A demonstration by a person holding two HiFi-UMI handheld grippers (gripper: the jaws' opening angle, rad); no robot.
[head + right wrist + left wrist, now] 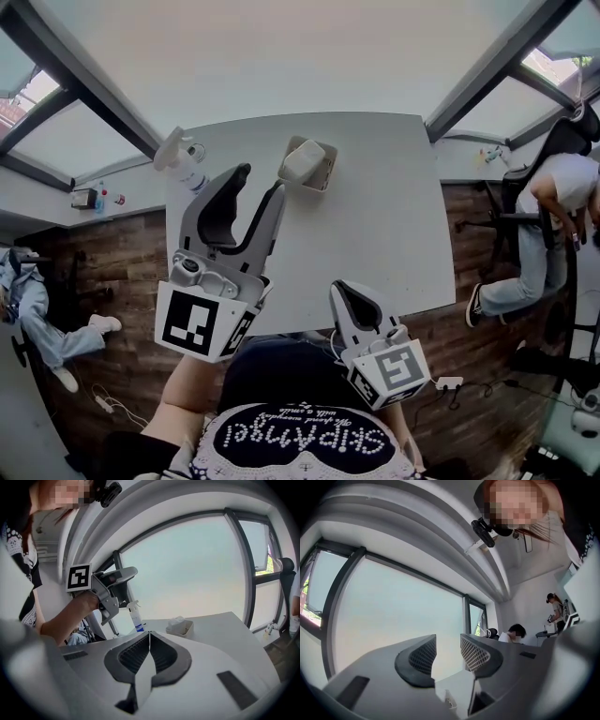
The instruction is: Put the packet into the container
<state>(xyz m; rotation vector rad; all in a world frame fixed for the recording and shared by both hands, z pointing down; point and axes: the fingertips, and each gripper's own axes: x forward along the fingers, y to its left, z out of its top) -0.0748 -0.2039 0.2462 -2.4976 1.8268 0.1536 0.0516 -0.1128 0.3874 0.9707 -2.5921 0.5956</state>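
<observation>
Head view: the packet (pixel 302 159) lies in the container (pixel 325 176) at 12 o'clock on the table (pixel 394 216). The left gripper (pixel 260 182) hangs half-open and empty nearby, and the right gripper (pixel 349 292) is closed on nothing. A careless left swing could topple the spray bottle (pixel 183 159) at 10 o'clock.

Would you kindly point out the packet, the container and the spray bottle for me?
packet (pixel 303 161), head view, its white top face.
container (pixel 327 175), head view, its right rim.
spray bottle (pixel 178 155), head view, its white sprayer head.
</observation>
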